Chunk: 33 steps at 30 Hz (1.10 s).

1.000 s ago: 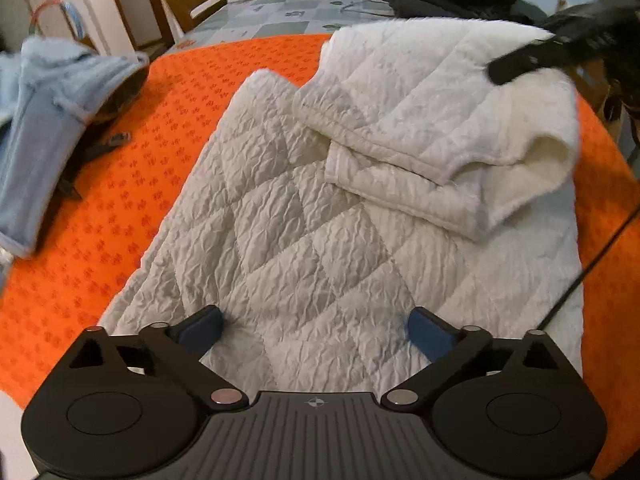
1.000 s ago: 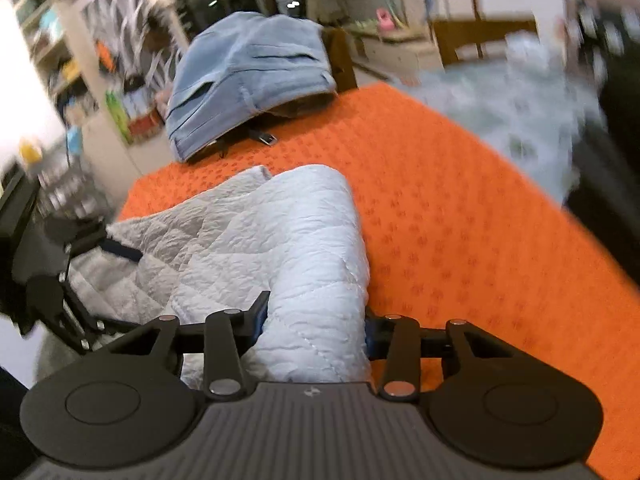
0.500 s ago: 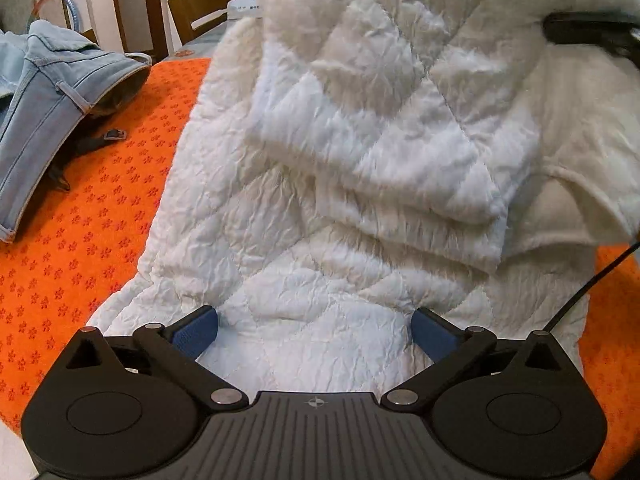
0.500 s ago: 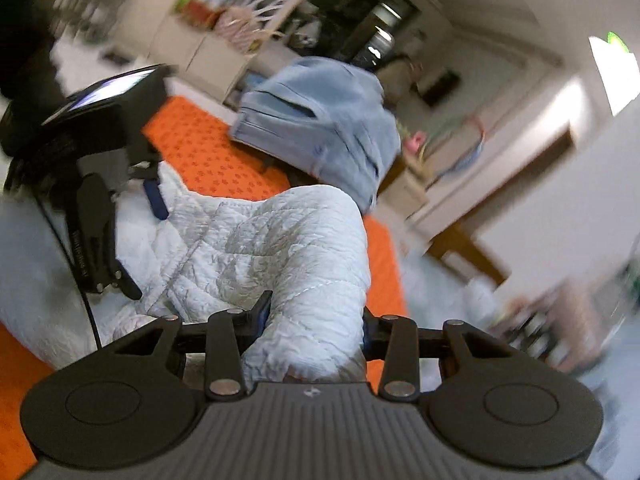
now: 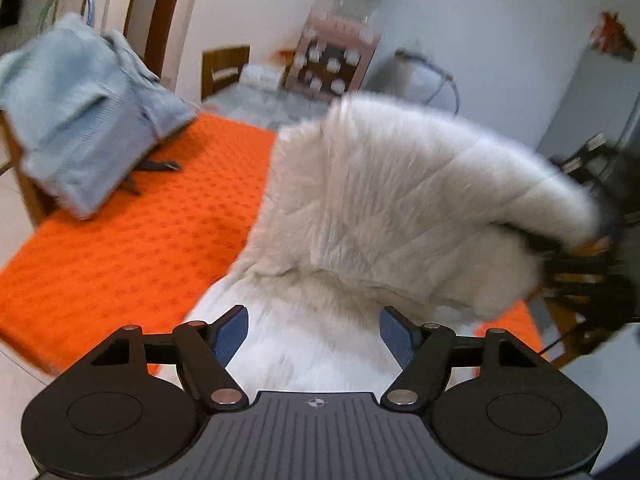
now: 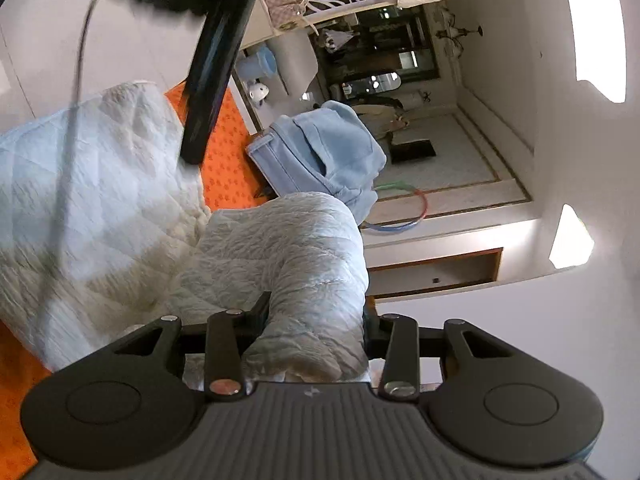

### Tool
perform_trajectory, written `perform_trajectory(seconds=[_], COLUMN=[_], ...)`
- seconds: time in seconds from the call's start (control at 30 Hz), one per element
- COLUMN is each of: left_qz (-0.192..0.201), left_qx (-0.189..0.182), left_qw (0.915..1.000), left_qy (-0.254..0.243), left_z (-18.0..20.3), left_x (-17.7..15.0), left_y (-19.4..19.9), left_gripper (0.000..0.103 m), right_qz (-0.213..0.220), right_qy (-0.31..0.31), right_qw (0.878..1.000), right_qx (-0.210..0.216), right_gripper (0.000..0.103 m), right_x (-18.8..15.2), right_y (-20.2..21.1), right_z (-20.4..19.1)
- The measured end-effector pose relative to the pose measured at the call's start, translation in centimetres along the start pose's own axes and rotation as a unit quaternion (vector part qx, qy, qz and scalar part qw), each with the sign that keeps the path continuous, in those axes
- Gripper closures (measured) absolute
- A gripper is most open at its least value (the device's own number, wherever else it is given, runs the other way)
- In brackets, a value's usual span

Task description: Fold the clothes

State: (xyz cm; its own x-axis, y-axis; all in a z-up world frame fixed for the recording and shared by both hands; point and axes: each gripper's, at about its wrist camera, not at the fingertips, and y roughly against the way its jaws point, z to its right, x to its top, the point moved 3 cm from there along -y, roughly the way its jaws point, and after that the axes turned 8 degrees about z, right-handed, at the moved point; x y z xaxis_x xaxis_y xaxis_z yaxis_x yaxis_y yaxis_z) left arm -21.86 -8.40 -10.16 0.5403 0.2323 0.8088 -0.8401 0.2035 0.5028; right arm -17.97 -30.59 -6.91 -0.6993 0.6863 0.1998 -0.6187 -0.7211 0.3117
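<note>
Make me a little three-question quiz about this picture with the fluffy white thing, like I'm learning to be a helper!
1. True or false: the right gripper is pinching the white quilted garment.
2. What colour is the cloth covering the table?
3. The pale blue jeans are: A) between the left gripper's jaws, B) lying apart at the table's far edge, C) under the white garment.

Key: 1 true; 2 orange; 3 B.

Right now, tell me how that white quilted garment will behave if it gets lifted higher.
The white quilted garment is probably floppy: it bulges and drapes from the right gripper, whose jaws pinch a bunched fold. It seems light for its bulk, since one pinch carries it. Its loose part likely sags and swings over the orange cloth.
</note>
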Motion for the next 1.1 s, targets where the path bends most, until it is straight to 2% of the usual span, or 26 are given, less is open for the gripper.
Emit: perform_trajectory(seconds=[0.07,0.13,0.3,0.37,0.43,0.5,0.7,0.9,1.0,1.1], left_qz=[0.005,-0.007,-0.064,-0.075,-0.086,-0.097,-0.049,0.011,0.031,0.037], left_qx=[0.004,0.001,0.005,-0.005,-0.014,-0.023,-0.064,-0.063,-0.07,-0.083], left_qw=[1.0,1.0,0.9976,0.9968,0.9958,0.9946,0.9956,0.996,0.9939,0.9902], left_qy=[0.002,0.003,-0.026,-0.027,-0.028,-0.029,-0.048,-0.063,-0.079,-0.106], left_z=[-1.2,-2.5,-4.9,-4.7,-4.4,-4.2,-1.5,-1.6,-0.7,1.2], left_x=[-0.6,-1.0,-4.5,-5.6,-6.6,-7.7,-5.3,-1.4,0.8,2.0], left_y=[3.4,5.3,4.5,3.0,1.4,-0.1,1.1,4.8,4.5,2.3], left_gripper=[0.028,0.028,0.03,0.04,0.056,0.06,0.062,0.06,0.06,0.06], right_qz=[-0.008,-0.016,-0.023,-0.015,-0.009,-0.005,0.007,0.014,0.011,0.01], right_qy=[0.009,0.011,0.005,0.005,0.007,0.011,0.014,0.011,0.006,-0.001], right_qw=[1.0,1.0,1.0,1.0,1.0,1.0,1.0,0.999,0.999,0.999], right_qx=[-0.005,-0.009,-0.013,-0.011,-0.008,-0.006,0.015,0.046,0.047,0.048], right_gripper=[0.058,0.058,0.058,0.058,0.058,0.058,0.058,0.056,0.05,0.039], right_x=[0.9,1.8,4.7,5.9,7.0,8.0,10.3,10.9,11.0,11.2], right_y=[0.3,0.5,1.2,1.6,2.1,2.6,3.5,3.3,2.9,2.8], right_z=[-0.9,-1.8,-3.9,-4.7,-5.6,-6.4,-10.0,-15.3,-17.3,-18.8])
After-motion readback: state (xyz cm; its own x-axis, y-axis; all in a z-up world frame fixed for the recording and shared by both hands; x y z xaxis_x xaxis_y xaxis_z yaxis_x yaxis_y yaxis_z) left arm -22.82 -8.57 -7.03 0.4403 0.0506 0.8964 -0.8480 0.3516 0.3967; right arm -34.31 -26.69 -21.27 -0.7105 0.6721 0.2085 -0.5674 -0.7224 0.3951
